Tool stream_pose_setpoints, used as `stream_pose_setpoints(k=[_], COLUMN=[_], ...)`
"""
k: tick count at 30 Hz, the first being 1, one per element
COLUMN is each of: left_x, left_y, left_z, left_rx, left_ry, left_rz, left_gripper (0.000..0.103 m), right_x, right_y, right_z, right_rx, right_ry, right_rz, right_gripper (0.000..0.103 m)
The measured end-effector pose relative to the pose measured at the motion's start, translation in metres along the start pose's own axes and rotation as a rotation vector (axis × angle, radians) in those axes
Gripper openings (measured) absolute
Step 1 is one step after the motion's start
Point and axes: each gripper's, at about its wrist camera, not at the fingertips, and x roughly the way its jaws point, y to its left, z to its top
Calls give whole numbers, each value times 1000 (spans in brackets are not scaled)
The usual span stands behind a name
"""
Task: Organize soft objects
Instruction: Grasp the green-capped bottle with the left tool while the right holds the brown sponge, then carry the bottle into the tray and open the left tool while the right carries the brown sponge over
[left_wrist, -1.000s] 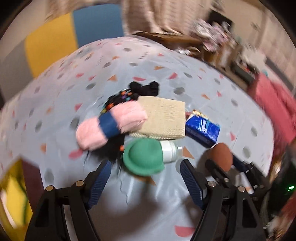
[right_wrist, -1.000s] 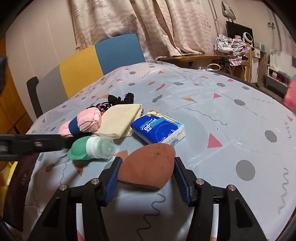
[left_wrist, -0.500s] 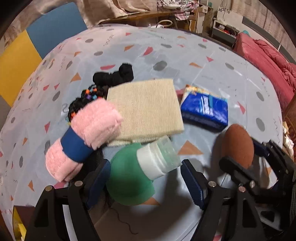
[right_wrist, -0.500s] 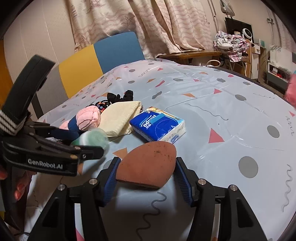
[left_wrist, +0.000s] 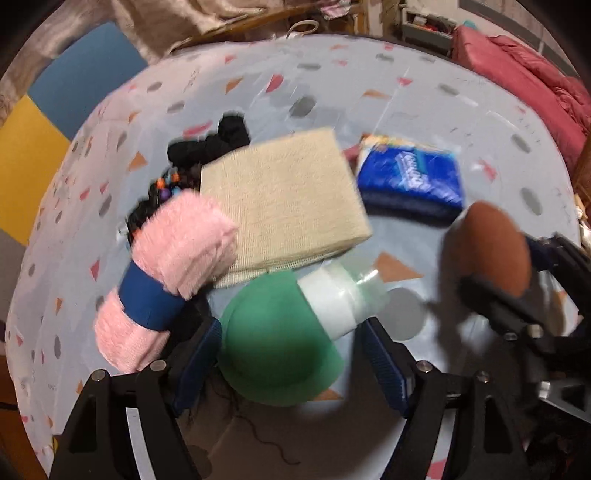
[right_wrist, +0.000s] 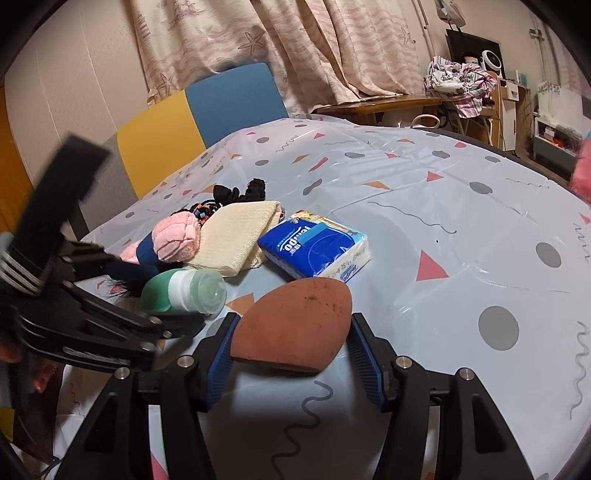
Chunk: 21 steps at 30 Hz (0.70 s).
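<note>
The right gripper (right_wrist: 291, 345) clamps a brown sponge (right_wrist: 295, 328), with bare tablecloth (right_wrist: 461, 229) stretching to its right. The left gripper (left_wrist: 291, 354) is spread wide around a green bottle (left_wrist: 280, 332) (capped, lying on its side), crowded by towels.

Brown teardrop makeup sponge (right_wrist: 295, 323): flat face up, speckled, lifted off tablecloth. Green squeeze bottle (left_wrist: 280, 347): on side, clear cap. Pink rolled towel (left_wrist: 173, 273), blue band, overlapping beige folded cloth (left_wrist: 284, 203). Blue tissue pack (right_wrist: 314, 249) flat beside cloth. Black scrunchies (right_wrist: 240, 192) behind.
</note>
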Motion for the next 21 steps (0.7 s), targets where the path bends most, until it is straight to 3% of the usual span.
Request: stream_pose_setpoints(k=[4,7,13,21], left_x=[-1,-6,-21,-47], left_y=[8,3,-9,-4], left_z=[-3,-6,-20,-64], left_rx=[-92,-95,-148,-304], left_ry=[-16,-27,-42,-84], left_rz=[-18,21,-40,-145], left_gripper=[75,53,52,52], right_x=[0,0,-1,-1], right_y=[-1,-2,-2,0], right_z=[0,-1,-1,-2], right_rx=[4,6,3,-8], right_ry=[1,1,1,3], right_rz=[6,7,5,-3], right_gripper=[60,60,60,60])
